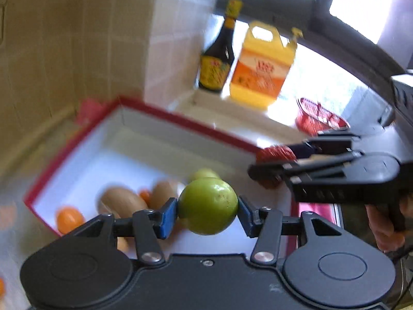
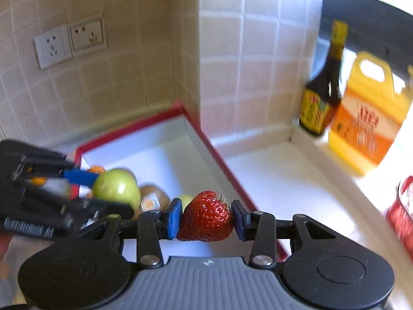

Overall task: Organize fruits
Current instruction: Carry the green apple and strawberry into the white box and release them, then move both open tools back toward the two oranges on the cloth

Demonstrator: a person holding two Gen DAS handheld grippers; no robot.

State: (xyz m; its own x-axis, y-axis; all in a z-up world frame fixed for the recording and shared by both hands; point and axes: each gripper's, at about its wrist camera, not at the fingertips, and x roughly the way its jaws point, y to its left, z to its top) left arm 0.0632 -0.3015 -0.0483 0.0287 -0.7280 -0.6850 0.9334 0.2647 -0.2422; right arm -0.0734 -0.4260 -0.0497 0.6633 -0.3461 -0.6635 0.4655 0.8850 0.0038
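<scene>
My left gripper (image 1: 207,213) is shut on a green apple (image 1: 208,206), held above a red-rimmed white box (image 1: 185,120). In the box lie brown kiwis (image 1: 121,201), a small orange (image 1: 69,218) and another green fruit (image 1: 205,173). The right gripper (image 1: 273,166) comes in from the right of the left wrist view with a red strawberry (image 1: 275,154) between its pads. In the right wrist view my right gripper (image 2: 205,218) is shut on that strawberry (image 2: 205,217) over the box's near corner (image 2: 206,139). The left gripper (image 2: 103,188) with the apple (image 2: 117,189) hangs at the left there.
A dark sauce bottle (image 1: 218,59) and a yellow jug (image 1: 263,64) stand on the sill behind the box. A red mesh basket (image 1: 318,117) sits on the white counter (image 2: 278,180) at the right. Tiled walls with sockets (image 2: 69,42) close the corner. A hand (image 1: 384,230) grips the right tool.
</scene>
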